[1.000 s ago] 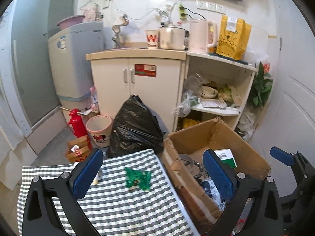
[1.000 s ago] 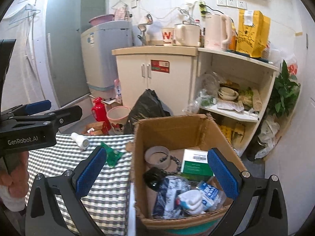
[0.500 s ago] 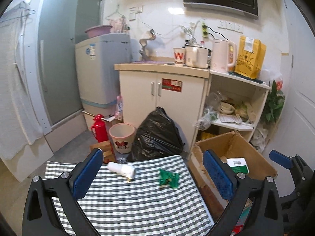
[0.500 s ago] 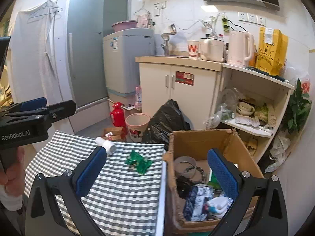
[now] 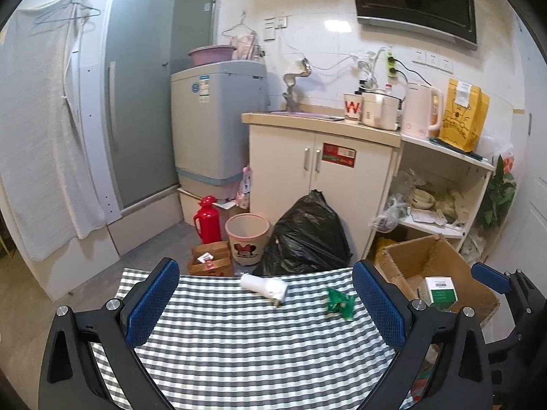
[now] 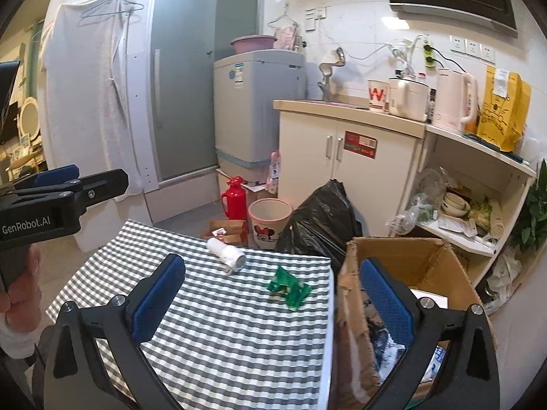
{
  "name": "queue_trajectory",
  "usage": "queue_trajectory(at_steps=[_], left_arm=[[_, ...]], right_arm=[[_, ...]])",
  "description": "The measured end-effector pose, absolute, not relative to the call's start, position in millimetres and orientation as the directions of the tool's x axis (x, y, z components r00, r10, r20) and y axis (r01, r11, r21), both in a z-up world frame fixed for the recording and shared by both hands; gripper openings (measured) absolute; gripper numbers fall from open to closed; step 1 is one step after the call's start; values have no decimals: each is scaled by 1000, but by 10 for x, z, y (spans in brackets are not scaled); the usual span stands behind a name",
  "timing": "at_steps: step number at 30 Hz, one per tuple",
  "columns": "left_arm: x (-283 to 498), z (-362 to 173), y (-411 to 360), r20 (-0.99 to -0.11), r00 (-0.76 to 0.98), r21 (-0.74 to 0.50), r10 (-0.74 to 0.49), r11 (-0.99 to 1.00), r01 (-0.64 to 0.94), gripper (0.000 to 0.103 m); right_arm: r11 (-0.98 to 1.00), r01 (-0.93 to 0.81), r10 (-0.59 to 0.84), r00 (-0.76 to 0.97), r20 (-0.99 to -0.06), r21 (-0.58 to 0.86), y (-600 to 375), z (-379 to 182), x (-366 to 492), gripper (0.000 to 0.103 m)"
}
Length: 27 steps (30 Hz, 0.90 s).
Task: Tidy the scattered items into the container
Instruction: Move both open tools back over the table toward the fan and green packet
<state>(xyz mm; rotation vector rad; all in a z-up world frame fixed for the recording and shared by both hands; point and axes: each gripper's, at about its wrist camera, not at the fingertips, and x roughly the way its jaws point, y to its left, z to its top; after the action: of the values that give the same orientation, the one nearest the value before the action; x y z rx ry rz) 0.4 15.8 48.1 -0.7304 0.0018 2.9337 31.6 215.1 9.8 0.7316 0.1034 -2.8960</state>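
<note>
Both grippers hang over the checkered tabletop [image 5: 239,341] with nothing in them. The left gripper [image 5: 263,302] has its jaws spread wide, blue pads well apart, and the right gripper [image 6: 273,299] is the same, jaws wide and empty.

Two things are loose on the cloth. A white roll-shaped item [image 5: 263,287] lies on its side near the far edge of the tabletop, and a crumpled green wrapper [image 5: 338,302] sits a bit to its right, closer to the right edge. They're near each other but not touching.

The cardboard box [image 6: 403,256] stands just beside the right edge of the tabletop, flaps up, already holding stuff: a green-and-white carton [image 5: 441,290] shows in the left wrist view, and some packets are partly hidden behind the right gripper's finger in the other view.

A person's hand [image 6: 17,287] grips the left gripper's handle at the left edge of the right wrist view.
</note>
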Motion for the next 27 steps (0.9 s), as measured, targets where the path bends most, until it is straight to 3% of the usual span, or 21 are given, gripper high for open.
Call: queue_trajectory(at_steps=[27], left_arm=[[-326, 170, -208, -539, -833, -34, 122, -992, -123, 103]], right_arm=[[-979, 198, -139, -834, -533, -54, 1790, -149, 4, 103]])
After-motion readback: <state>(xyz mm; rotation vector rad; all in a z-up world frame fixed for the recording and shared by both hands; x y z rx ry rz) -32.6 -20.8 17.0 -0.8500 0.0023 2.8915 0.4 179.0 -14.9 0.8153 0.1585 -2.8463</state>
